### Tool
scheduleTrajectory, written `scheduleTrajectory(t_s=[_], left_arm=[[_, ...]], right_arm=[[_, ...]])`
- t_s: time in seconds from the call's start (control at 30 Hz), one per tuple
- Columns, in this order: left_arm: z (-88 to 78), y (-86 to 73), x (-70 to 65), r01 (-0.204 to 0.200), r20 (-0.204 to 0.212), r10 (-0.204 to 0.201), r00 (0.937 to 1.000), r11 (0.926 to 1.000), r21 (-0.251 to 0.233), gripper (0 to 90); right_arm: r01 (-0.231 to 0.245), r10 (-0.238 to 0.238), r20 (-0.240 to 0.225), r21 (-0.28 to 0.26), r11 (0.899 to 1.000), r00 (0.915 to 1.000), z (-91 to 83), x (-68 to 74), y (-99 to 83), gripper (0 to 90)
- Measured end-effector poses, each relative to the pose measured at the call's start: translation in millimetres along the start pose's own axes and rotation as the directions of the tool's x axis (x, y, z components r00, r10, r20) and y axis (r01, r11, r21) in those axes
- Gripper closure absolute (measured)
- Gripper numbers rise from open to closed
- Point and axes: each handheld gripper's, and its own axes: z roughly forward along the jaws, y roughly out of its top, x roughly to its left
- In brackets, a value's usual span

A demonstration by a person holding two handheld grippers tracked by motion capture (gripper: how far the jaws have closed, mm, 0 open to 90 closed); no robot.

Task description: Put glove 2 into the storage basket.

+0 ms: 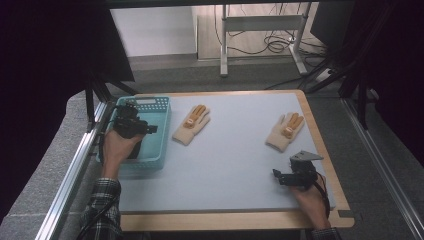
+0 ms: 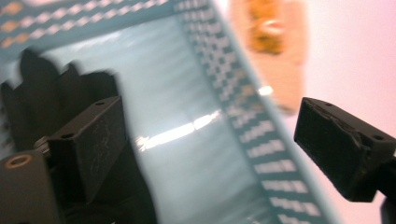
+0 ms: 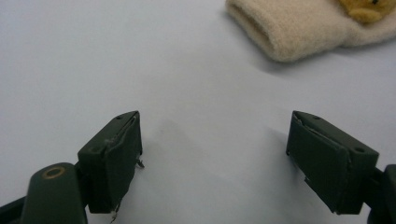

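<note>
lab/test rig: aluminium frame rails round the table, loose floor cables, metal desk legs behind.

no readable text, label, brand, number or sign can be made out on anything here.

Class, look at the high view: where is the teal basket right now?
The basket sits at the table's left edge, under the left gripper, with a glove lying just to its right.
</note>
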Motion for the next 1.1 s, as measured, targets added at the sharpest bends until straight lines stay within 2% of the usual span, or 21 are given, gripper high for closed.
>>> scheduleTrajectory(t_s=[0.2,0.4,0.63,0.73,0.8,0.83,0.97,1.07,1.1], left_arm=[[-4.3,-0.4,-29.5,-0.080,0.051,0.083,0.9953,0.9947,-0.065,5.6],[-7.3,-8.7,-55.9,-0.117,0.114,0.131,0.9849,0.9858,-0.120,3.3],[-11.2,-27.1,-93.3,-0.196,0.147,0.222,0.9640,0.9650,-0.175,1.7],[-12.1,-37.2,-110.5,-0.230,0.162,0.265,0.9505,0.9510,-0.207,1.3],[-11.4,-43.7,-119.8,-0.248,0.164,0.287,0.9437,0.9423,-0.225,1.3],[-9.8,-48.8,-126.2,-0.258,0.172,0.302,0.9377,0.9365,-0.237,1.3],[0.5,-66.0,-143.5,-0.290,0.184,0.335,0.9242,0.9282,-0.233,0.9],[11.3,-78.0,-152.2,-0.314,0.175,0.352,0.9195,0.9257,-0.211,0.6],[15.3,-82.2,-154.5,-0.328,0.165,0.363,0.9171,0.9221,-0.205,0.5]], right_arm=[[0.000,0.000,0.000,0.000,1.000,1.0000,0.0,-0.1,0.0,17.6],[-0.001,0.001,0.000,0.000,1.000,1.0000,0.0,0.0,0.0,17.6],[0.001,-0.001,0.000,0.000,1.000,1.0000,0.1,-0.1,0.0,17.5],[0.000,0.000,0.001,0.000,1.000,1.0000,0.1,0.0,0.0,17.6],[0.001,-0.001,0.001,0.000,1.000,1.0000,0.1,0.0,0.0,17.6],[-0.001,0.001,0.001,0.000,1.000,1.0000,0.1,0.1,0.0,17.5],[0.001,-0.001,0.001,0.000,1.000,1.0000,0.0,0.0,0.0,17.5],[0.002,-0.002,-0.003,0.000,1.000,1.0000,0.0,0.1,0.0,16.7],[0.003,-0.003,-0.004,0.001,1.000,1.0000,0.1,0.1,0.1,16.3]])
